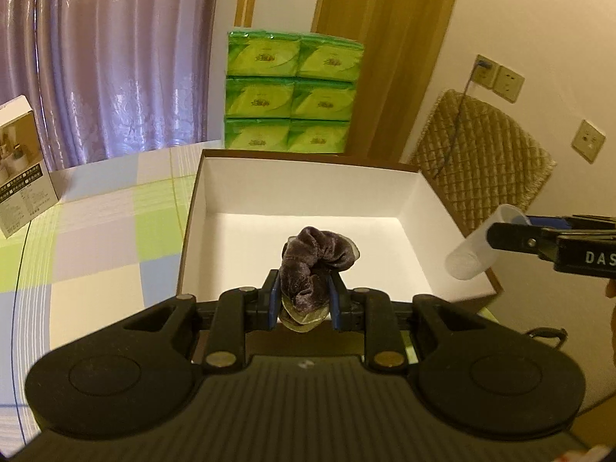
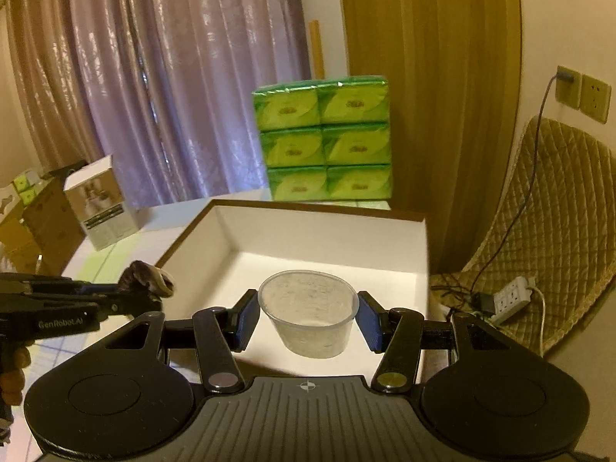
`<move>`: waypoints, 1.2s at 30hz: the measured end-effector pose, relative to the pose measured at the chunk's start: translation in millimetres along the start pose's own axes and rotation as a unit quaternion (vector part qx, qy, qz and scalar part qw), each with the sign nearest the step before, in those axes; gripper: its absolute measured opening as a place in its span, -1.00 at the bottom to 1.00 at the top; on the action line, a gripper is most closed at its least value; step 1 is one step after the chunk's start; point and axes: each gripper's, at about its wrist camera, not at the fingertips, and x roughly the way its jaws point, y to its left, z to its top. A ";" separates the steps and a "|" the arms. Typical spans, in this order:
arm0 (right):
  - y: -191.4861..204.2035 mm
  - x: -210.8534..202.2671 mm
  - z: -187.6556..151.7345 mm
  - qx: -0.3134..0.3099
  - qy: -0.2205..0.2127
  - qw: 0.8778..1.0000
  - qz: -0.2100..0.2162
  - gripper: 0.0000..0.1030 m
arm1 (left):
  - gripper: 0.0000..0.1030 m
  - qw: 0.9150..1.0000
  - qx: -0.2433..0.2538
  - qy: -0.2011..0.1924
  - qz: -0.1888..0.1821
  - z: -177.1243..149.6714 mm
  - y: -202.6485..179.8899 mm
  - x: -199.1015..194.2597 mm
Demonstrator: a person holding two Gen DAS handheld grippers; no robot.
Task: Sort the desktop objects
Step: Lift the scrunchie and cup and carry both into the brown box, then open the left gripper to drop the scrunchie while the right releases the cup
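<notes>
Clamped between the left gripper (image 1: 304,300) jaws, 1 purple velvet scrunchie (image 1: 313,267) hangs over the near edge of 1 open white box (image 1: 308,188). Level beside it, the right gripper (image 2: 308,321) has its jaws closed against 1 clear plastic cup (image 2: 308,313), over the box's near right corner. Bare white floor fills the box. Behind its far edge stand 6 green tissue packs (image 1: 290,90) on the checked table (image 1: 96,231).

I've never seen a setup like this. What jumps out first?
Two hand-held grippers hover over an open white box on a checked tablecloth. The left gripper pinches a purple velvet scrunchie; the right gripper clasps a clear plastic cup. Behind the box stands a bright green stack of tissue packs.
</notes>
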 end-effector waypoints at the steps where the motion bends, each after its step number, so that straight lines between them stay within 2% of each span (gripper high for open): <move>1: -3.0 4.8 1.9 0.000 0.002 1.000 -0.001 0.00 | -0.60 1.000 0.000 0.002 0.002 3.6 1.5 5.4; 11: -30.2 56.4 5.9 0.003 0.061 0.998 -0.020 0.00 | -0.59 0.998 0.000 0.055 0.024 16.3 19.0 63.9; 22: -41.7 93.1 -5.8 -0.002 0.122 0.992 -0.032 0.00 | -0.58 0.989 -0.010 0.138 0.057 4.3 35.1 115.9; 27: -44.6 103.6 -8.3 -0.005 0.145 0.989 -0.032 0.00 | -0.49 0.985 -0.005 0.163 0.056 0.7 32.6 129.0; 31: -44.6 108.1 -8.1 -0.022 0.158 0.987 -0.033 0.00 | -0.48 0.983 0.008 0.173 0.059 -3.9 30.3 132.6; 36: -46.2 111.8 -7.7 -0.028 0.175 0.984 -0.032 0.00 | -0.32 0.983 0.006 0.176 0.052 -3.7 29.8 133.4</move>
